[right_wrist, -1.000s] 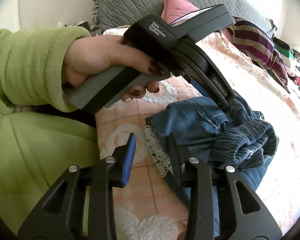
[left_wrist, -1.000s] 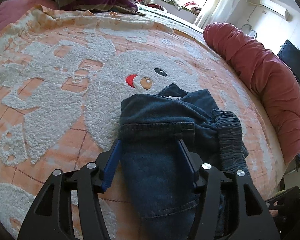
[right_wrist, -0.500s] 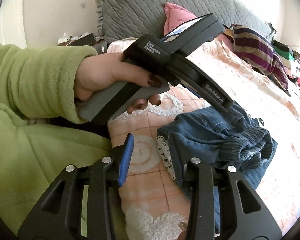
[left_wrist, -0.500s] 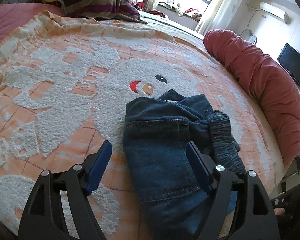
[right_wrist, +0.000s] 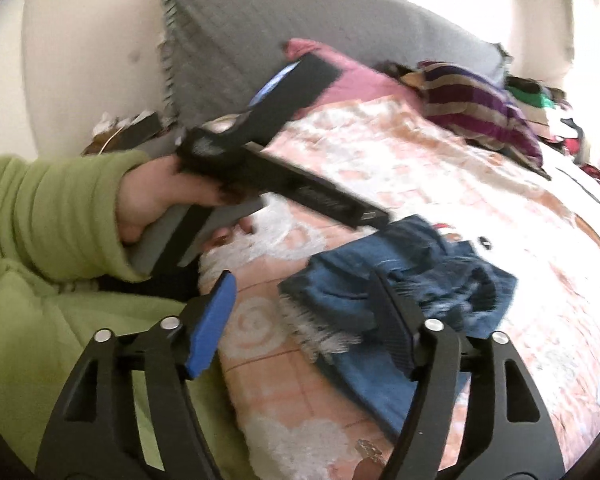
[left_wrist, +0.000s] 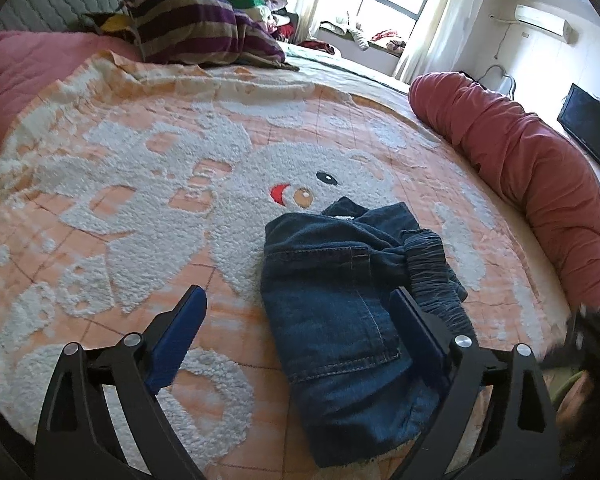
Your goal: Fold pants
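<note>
Denim pants (left_wrist: 340,320) folded into compact bundle on blanket (left_wrist: 140,200); left gripper (left_wrist: 296,312), right gripper (right_wrist: 300,304) both spread, empty.

We note the dark blue denim pants (left_wrist: 340,312) folded into a compact bundle, back pocket up, gathered waistband (left_wrist: 436,276) along one side, lying on the bed.

pants (left_wrist: 340,308): 1 | tongs: 2, left (left_wrist: 298,328), right (right_wrist: 304,320) | striped pillow (left_wrist: 192,30): 1

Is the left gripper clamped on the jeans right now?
No, the left gripper is open, its fingers spread apart above the folded jeans.
</note>
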Demonstrator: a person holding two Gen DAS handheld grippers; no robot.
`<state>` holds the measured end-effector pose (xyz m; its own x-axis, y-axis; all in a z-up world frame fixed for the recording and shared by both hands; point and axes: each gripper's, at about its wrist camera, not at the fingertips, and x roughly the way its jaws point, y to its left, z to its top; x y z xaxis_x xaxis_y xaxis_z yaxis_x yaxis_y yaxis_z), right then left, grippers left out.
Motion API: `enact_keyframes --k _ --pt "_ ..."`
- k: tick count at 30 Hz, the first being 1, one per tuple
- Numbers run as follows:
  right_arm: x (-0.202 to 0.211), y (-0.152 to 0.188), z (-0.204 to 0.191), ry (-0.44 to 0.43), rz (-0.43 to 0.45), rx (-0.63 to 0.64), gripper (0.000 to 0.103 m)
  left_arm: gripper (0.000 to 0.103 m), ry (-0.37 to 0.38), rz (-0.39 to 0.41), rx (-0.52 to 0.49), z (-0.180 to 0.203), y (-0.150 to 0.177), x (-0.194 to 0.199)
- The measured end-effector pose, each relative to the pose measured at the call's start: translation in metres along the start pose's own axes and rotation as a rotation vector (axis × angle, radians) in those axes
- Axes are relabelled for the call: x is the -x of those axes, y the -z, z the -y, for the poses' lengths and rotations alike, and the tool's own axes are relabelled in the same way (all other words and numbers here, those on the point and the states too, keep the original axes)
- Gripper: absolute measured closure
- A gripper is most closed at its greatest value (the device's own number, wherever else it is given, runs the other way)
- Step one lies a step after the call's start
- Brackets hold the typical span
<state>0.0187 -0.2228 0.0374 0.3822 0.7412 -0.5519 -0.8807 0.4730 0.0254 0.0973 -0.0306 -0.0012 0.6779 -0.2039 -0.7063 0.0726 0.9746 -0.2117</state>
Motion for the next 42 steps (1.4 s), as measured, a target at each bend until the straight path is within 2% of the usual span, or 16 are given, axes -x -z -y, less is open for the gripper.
enact_keyframes --k 10,12,16,21,24,31,36,42 --pt "0.025 0.000 0.080 0.216 0.079 -0.279 0.031 0.011 -0.033 0.017 -0.017 0.003 0.006 0.010" --pt "0.029 0.003 0.093 0.255 0.087 -0.318 0.028 0.011 -0.027 0.013 -0.002 0.001 0.007 0.011" --pt "0.027 0.011 0.119 0.306 0.076 -0.395 0.028 0.010 -0.026 0.003 0.022 -0.004 0.010 0.010" --pt "-0.003 0.027 0.152 0.281 -0.024 -0.505 0.031 0.010 -0.016 -0.033 0.051 -0.008 0.014 -0.004" --pt "-0.015 0.034 0.162 0.246 -0.058 -0.548 0.035 0.010 0.000 -0.070 0.075 -0.010 0.018 -0.018" --pt "-0.052 0.041 0.175 0.184 -0.136 -0.602 0.036 0.010 0.024 -0.124 0.100 -0.010 0.023 -0.042" --pt "-0.083 0.058 0.181 0.163 -0.279 -0.619 0.057 0.010 0.046 -0.142 0.112 -0.012 0.025 -0.052" --pt "-0.091 0.064 0.183 0.113 -0.259 -0.619 0.057 0.010 0.080 -0.154 0.114 -0.010 0.024 -0.062"
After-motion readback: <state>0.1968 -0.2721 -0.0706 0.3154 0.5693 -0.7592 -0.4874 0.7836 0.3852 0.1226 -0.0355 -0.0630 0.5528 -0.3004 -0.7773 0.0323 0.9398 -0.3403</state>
